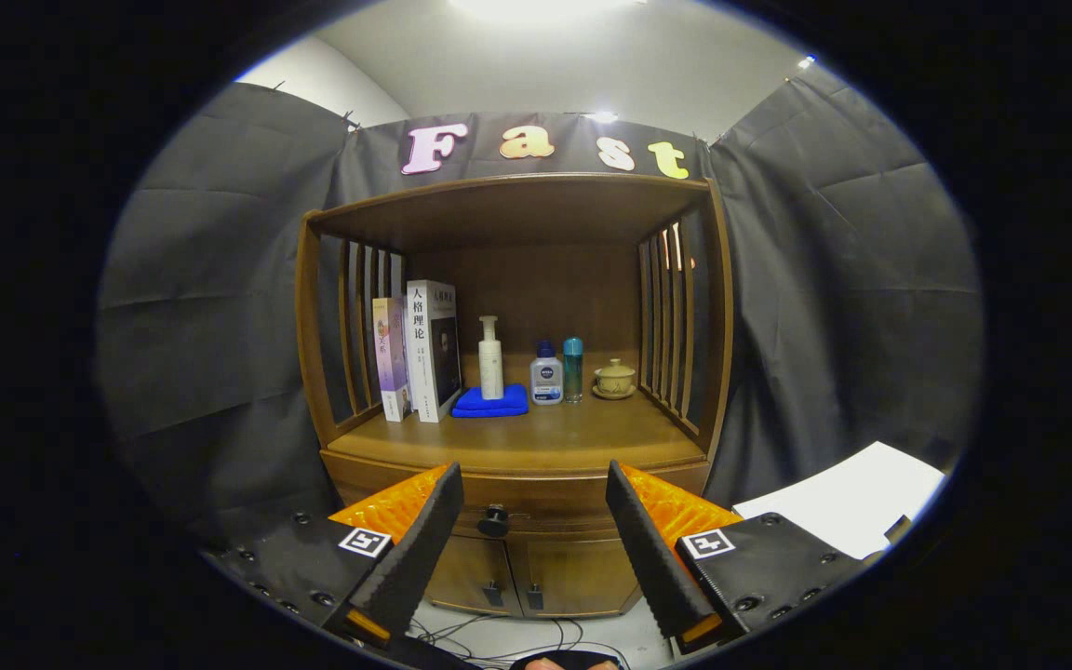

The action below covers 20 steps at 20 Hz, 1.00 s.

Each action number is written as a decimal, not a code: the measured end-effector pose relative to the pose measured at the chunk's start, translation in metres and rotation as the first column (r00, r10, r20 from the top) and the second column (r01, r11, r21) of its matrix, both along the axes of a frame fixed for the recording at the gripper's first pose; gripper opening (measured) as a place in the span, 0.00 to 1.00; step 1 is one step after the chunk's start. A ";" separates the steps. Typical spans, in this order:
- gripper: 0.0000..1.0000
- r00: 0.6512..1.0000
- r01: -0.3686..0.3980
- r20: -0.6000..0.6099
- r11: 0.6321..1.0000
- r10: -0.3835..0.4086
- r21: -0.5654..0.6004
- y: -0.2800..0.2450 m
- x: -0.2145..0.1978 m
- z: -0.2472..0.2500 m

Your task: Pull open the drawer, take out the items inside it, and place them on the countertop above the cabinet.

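Drawer [536, 498] sits closed just under the countertop [517, 442], its knob [493, 520] beyond the spread, empty gripper [529, 507]. Approaching off-line probably means the fingers slip off that small knob or knock the bottles [547, 374] above.

path to drawer knob [493, 520] clear | countertop [536, 437] front free | bottles [546, 376] behind

The wooden drawer [517, 507] is closed beneath the countertop [517, 442], its dark knob [493, 521] centred.
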<state>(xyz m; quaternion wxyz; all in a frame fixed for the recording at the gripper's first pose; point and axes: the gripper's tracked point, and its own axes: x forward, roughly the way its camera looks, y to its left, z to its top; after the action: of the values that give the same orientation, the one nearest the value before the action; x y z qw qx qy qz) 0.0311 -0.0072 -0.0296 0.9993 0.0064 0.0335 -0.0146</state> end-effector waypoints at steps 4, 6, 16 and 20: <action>0.97 1.000 -0.002 -0.022 1.000 0.002 0.003 0.003 0.008 -0.009; 0.97 0.999 -0.006 -0.034 1.000 0.006 0.003 0.004 0.013 -0.014; 0.96 0.997 -0.029 -0.065 0.998 0.032 0.055 0.030 0.060 -0.044; 0.95 0.994 -0.041 -0.098 0.997 0.047 0.066 0.043 0.087 -0.074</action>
<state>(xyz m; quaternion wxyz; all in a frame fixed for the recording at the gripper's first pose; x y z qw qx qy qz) 0.1185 0.0357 -0.1037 0.9958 0.0370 0.0837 0.0081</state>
